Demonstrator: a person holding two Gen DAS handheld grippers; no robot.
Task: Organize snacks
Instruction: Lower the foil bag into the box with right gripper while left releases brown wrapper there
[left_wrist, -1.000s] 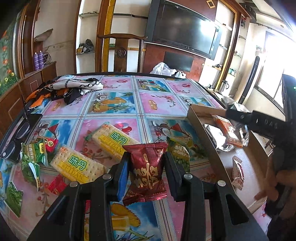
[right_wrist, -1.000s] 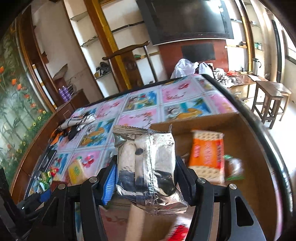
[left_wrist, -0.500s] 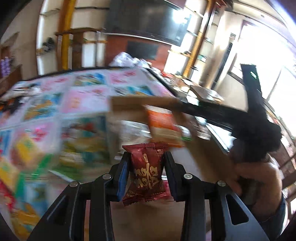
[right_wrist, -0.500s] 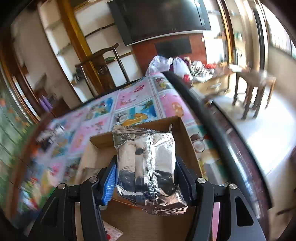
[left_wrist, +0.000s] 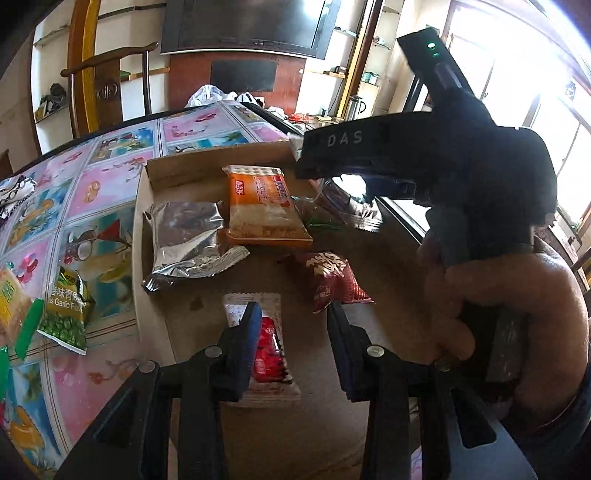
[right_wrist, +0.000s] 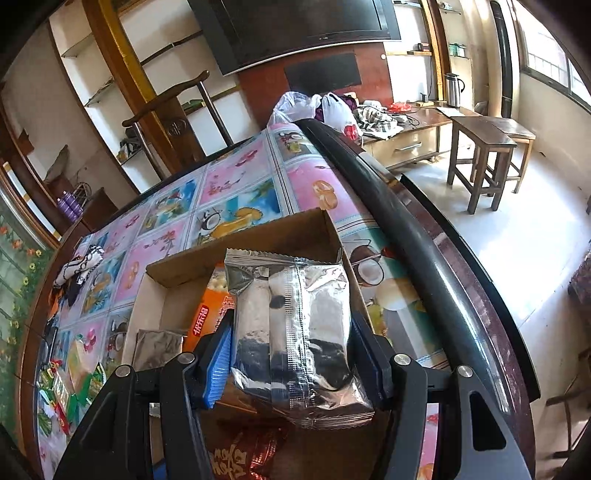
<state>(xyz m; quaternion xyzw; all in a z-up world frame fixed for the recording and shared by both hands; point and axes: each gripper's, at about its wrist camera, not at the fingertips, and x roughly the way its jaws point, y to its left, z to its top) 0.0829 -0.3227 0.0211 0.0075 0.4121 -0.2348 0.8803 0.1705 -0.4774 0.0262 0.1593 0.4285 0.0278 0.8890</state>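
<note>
**Left tongs empty over the box, right tongs pinching a silver pack**

In the left wrist view, a green pea packet (left_wrist: 62, 306) lies at far left on the flowered tablecloth (left_wrist: 99, 184), just outside the cardboard box (left_wrist: 142, 229). Inside the box, along its left wall, a foil pack (left_wrist: 184, 236) lies flat. To its right an orange pack (left_wrist: 262, 206) rests with one edge touching the foil. Nearer the camera lies a white-and-red packet (left_wrist: 269, 343), partly under the left finger of the left gripper (left_wrist: 293, 314). That gripper's jaws stand spread with only bare box floor between them. A dark red packet (left_wrist: 332, 280) lies on the floor of the box, just beyond the right fingertip. At far right a hand (left_wrist: 517, 314) grips the handle of the other tool, which reaches over the far right part of the box.

In the right wrist view, the foil pack (right_wrist: 155, 347) and the orange pack (right_wrist: 207, 317) show at left in the box (right_wrist: 240, 243). The right gripper (right_wrist: 291, 325) is clamped on a silver pack (right_wrist: 291, 332), held upright above the right side of the box. The dark red packet (right_wrist: 240, 458) lies below it.
</note>
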